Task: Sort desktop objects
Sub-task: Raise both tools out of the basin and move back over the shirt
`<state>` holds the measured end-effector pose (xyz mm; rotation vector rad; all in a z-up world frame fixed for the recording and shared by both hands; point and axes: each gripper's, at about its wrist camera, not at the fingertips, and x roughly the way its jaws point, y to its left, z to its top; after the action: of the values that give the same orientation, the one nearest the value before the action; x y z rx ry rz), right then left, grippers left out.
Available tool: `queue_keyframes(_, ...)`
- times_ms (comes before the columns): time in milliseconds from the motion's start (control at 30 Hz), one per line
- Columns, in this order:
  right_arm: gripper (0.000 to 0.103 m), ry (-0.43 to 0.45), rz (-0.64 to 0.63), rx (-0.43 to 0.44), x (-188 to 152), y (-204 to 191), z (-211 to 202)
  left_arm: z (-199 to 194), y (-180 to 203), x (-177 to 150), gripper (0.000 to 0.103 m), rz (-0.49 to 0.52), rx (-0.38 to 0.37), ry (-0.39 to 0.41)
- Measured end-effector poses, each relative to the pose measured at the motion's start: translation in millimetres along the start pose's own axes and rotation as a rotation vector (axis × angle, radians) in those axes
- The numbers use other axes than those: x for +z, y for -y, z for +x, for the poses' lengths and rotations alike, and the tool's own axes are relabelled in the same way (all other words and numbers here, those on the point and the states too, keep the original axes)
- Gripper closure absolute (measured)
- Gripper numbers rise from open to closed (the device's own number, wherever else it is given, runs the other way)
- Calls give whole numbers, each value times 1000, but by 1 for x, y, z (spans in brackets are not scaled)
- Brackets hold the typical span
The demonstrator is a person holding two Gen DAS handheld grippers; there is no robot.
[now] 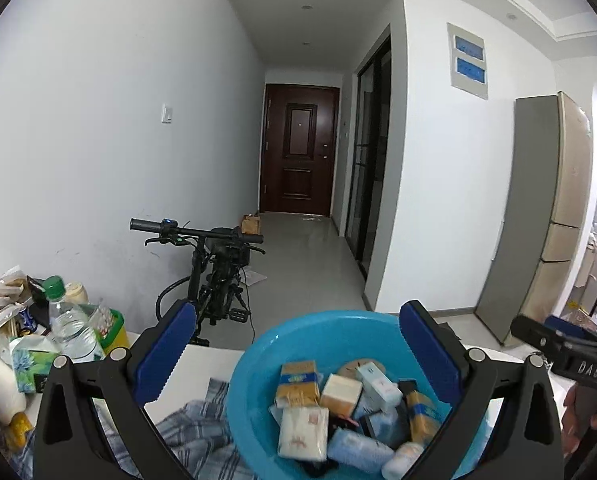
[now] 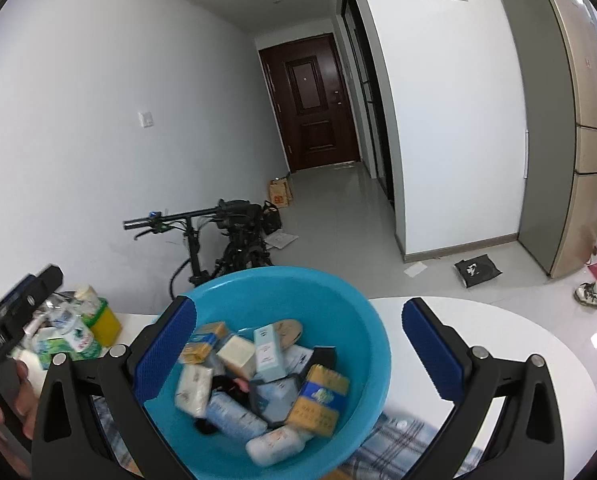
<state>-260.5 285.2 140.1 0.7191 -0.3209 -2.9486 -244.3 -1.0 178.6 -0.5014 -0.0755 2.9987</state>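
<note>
Both my tongs, left tongs [image 1: 294,354] and right tongs [image 2: 298,350], gape wide and hold nothing. Just beyond their tips the blue basin [image 1: 258,364] sits on the white surface [image 2: 498,344], over a plaid cloth [image 1: 194,428], heaped with small boxes and packets. Farther off, a bicycle [image 1: 214,276] leans by the wall.
</note>
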Motion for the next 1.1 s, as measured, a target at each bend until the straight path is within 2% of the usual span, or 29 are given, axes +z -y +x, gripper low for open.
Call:
queue_keyframes(200, 0, 53, -76, -3, 0, -23, -57, -53, 11, -7, 0, 40, 17, 28)
queue_keyframes(433, 0, 83, -125, 18, -22, -42, -116, -113, 21, -24, 0, 70, -19, 40)
queue_keyframes(600, 0, 110, -140, 38, -45, -50, -151, -167, 13, -45, 0, 2, -33, 78)
queue_keyframes(867, 0, 109, -92, 63, -91, -39, -189, -211, 9, -78, 0, 5, -9, 76)
queue_keyframes(1000, 0, 127, -48, 27, -103, -26, -199, -218, 12, -90, 0, 13, 8, 84)
queue_keyframes(1100, 0, 148, -38, -8, -106, -21, -204, -214, 13, -98, 0, 22, -9, 50)
